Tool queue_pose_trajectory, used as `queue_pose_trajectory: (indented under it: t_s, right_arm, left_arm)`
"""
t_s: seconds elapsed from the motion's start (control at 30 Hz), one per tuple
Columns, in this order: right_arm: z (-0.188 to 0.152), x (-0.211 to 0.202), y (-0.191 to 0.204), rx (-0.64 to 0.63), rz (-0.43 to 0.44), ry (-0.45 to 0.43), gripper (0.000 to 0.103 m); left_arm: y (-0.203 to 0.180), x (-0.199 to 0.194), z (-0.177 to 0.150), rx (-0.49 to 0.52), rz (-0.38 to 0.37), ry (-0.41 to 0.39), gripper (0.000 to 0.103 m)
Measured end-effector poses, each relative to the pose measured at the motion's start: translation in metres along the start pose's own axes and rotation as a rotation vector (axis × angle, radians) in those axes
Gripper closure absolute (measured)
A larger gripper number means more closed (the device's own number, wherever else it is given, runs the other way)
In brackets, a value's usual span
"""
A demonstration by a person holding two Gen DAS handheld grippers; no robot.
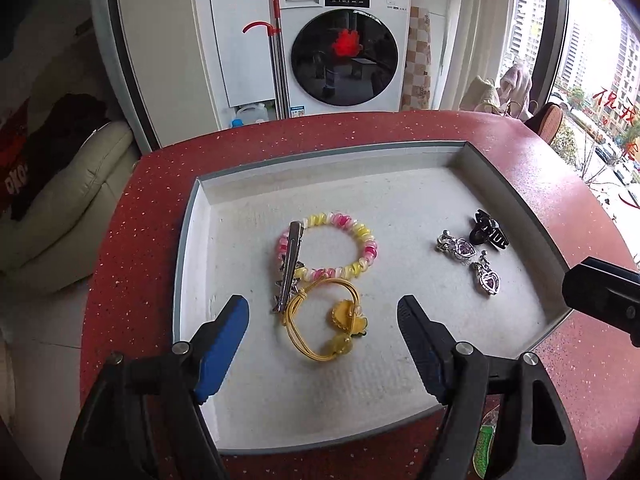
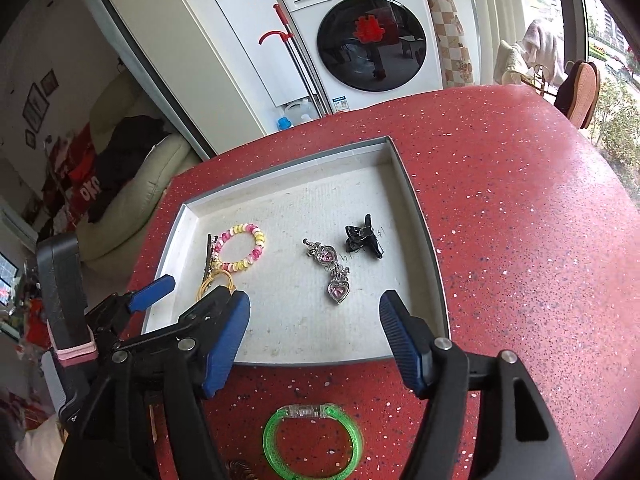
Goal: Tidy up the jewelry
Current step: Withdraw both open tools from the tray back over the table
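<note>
Speckled red table [image 2: 520, 220], felt-lined tray [image 1: 192, 240]

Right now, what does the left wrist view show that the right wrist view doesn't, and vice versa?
Left wrist only: the whole yellow hair tie with its flower charms, lying between the open left gripper fingers.

Right wrist only: the green bangle on the red table, outside the tray, and a dark coil at the bottom edge.

Both: the grey tray, pink-yellow bracelet, silver clip, heart earrings, black claw clip, washing machine. The right gripper is open, holding nothing.
</note>
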State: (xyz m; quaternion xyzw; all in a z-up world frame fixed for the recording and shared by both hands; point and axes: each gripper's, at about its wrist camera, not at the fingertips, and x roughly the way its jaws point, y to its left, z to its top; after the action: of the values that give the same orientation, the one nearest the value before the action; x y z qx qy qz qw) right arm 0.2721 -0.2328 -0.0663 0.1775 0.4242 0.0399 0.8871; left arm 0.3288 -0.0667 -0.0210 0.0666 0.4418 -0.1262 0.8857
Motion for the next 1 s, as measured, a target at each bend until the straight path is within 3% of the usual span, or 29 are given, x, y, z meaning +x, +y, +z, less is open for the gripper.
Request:
queue_pose_trajectory:
  t_s: [0.07, 0.13, 0.4, 0.43, 0.47, 0.9, 1.0]
  right_arm:
    - [-0.002, -0.005, 0.000, 0.001, 0.002, -0.004, 0.026]
    - [-0.005, -0.010, -0.001, 0.004, 0.011, -0.009, 0.022]
    - [-0.024, -0.038, 0.004, 0.001, 0.014, -0.045, 0.016]
    - [-0.027, -0.043, 0.005, -0.007, 0.014, -0.063, 0.003]
    - [-0.030, -0.049, 0.006, -0.014, 0.016, -0.082, 0.000]
    - [-0.069, -0.097, 0.021, -0.046, 0.009, -0.097, 0.000]
    - [-0.082, -0.100, 0.017, -0.029, 0.019, -0.080, 0.000]
  left_arm:
    - [0.001, -0.007, -0.002, -0.008, -0.013, -0.012, 0.011]
    - [0.002, -0.016, -0.004, -0.012, -0.019, -0.023, 0.000]
    - [0.009, -0.059, -0.019, -0.021, -0.038, -0.063, 0.000]
    - [0.010, -0.065, -0.023, -0.019, -0.049, -0.065, 0.000]
    - [0.012, -0.071, -0.027, -0.018, -0.057, -0.064, 0.000]
    - [0.015, -0.124, -0.098, -0.008, -0.036, -0.054, 0.000]
    - [0.014, -0.127, -0.115, 0.007, -0.069, -0.018, 0.000]
